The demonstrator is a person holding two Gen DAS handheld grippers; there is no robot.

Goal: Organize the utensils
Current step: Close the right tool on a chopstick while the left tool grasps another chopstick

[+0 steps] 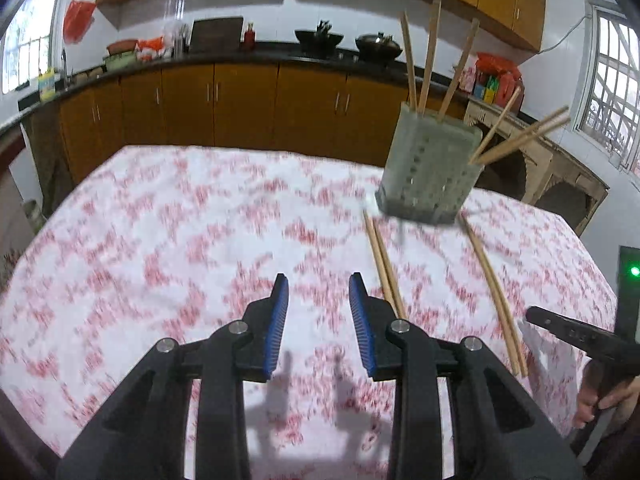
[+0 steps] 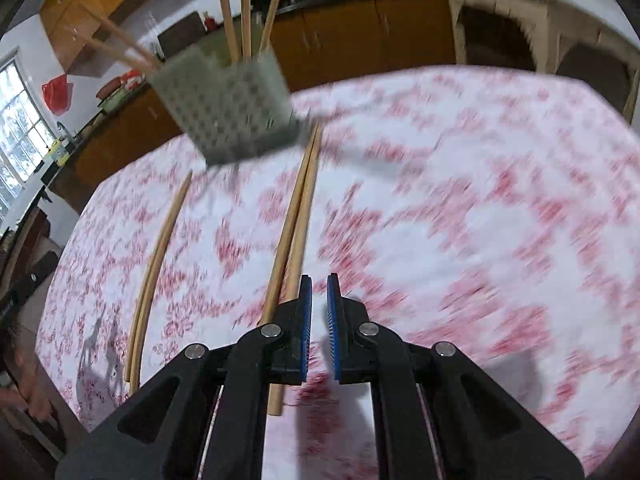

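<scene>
Your left gripper (image 1: 318, 284) is released and empty; your right gripper (image 2: 319, 286) is clenched on nothing, beside the chopsticks (image 2: 294, 224) on the table (image 2: 480, 200).

A perforated holder (image 1: 430, 172) is set on the table (image 1: 160, 240) toward its far side, with 6 chopsticks (image 1: 428, 60) stood in it, 3 of them leaned outward. 2 pairs of chopsticks are laid on the cloth before it: 1 pair (image 2: 294, 220) and another pair (image 2: 154, 272) beside it. Cabinets (image 1: 240, 108) are ranged behind the table.
</scene>
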